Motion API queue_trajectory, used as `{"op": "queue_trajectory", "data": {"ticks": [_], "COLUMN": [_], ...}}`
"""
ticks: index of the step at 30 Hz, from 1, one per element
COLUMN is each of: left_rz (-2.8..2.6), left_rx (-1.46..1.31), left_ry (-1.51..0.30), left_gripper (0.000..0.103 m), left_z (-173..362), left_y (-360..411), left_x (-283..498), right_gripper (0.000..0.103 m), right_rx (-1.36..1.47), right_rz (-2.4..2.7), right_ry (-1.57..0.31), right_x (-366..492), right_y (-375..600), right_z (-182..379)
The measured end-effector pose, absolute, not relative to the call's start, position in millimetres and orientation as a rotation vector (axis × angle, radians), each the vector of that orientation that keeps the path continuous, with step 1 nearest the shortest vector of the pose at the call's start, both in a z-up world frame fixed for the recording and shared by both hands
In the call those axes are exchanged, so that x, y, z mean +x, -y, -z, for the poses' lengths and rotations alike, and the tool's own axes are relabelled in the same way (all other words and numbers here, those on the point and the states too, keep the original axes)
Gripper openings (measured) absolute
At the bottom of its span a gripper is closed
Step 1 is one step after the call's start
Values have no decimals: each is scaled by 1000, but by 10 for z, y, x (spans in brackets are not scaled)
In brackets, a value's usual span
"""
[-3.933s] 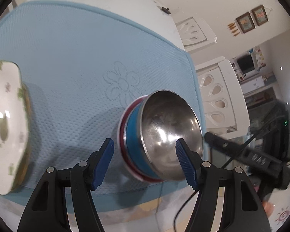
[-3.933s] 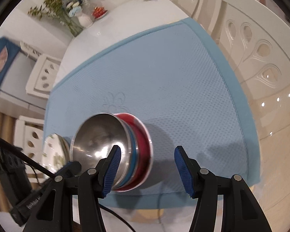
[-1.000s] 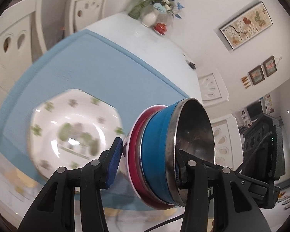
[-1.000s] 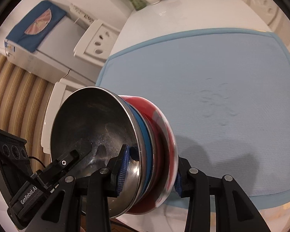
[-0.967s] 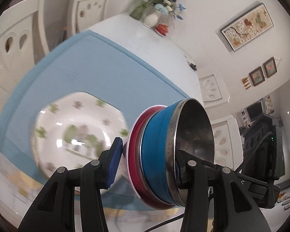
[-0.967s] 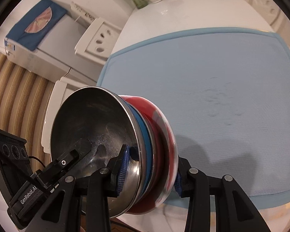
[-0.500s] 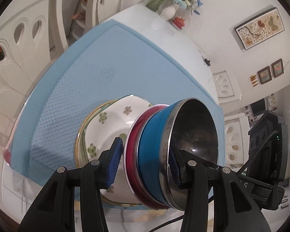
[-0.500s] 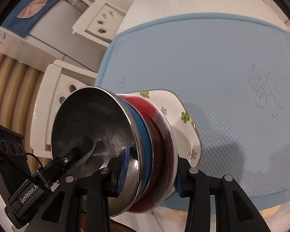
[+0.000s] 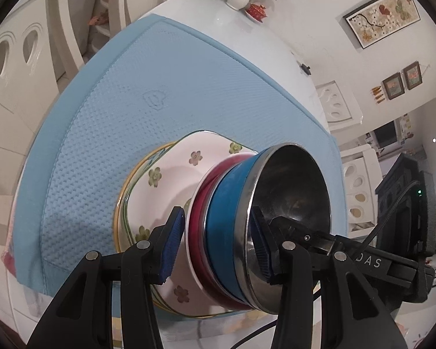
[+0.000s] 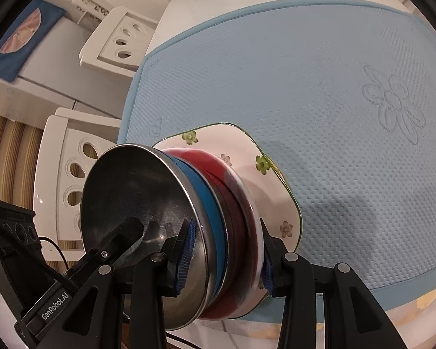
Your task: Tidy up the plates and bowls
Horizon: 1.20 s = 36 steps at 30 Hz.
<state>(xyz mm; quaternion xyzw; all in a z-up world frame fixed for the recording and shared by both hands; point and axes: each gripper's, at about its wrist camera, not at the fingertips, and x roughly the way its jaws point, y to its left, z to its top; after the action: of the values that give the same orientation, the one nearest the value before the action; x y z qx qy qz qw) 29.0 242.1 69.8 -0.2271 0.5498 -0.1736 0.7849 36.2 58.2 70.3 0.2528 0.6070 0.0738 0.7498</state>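
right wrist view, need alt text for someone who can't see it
The right hand-held gripper clamps a stack of bowls, steel on blue on red, over a flowered plate on a blue mat. The left hand-held gripper grips the stack's other side.

Three nested bowls point(image 9: 247, 226), one floral plate point(image 9: 165, 180), one blue mat point(image 9: 174, 87), two grippers.

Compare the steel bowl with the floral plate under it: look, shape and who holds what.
The steel bowl is plain bare metal; the floral plate is white with green flowers. The bowl is round and deep, the plate shallow with angled corners. The left gripper and right gripper clamp the bowl's stack; the plate lies on the blue mat, ungripped.
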Motion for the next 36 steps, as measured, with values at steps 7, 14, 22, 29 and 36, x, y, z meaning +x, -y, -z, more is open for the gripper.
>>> {"op": "queue_trajectory", "data": {"ticks": [7, 14, 22, 29, 36], "left_rz": [389, 360, 323, 257, 147], "left_rx": [-480, -435, -429, -287, -163], "left_ry": [-1144, -1067, -981, -944, -820], "left_gripper": [42, 44, 49, 51, 62], "left_z": [-834, -1111, -1428, -1647, -2019], "left_y": [-2522, -2560, -2419, -1925, -1606], "left_x": [199, 81, -220, -637, -1201], "right_gripper": [40, 50, 51, 52, 52], "right_rx": [641, 637, 600, 520, 263], "right_rz": [-188, -184, -230, -253, -171], "right_ry": [-1346, -1255, -1248, -1227, -1128], "right_x": [198, -62, -322, -698, -1243], "right_y": [-374, -228, -117, 28, -17], "right_z": [-761, -1043, -1202, -1353, -1788]}}
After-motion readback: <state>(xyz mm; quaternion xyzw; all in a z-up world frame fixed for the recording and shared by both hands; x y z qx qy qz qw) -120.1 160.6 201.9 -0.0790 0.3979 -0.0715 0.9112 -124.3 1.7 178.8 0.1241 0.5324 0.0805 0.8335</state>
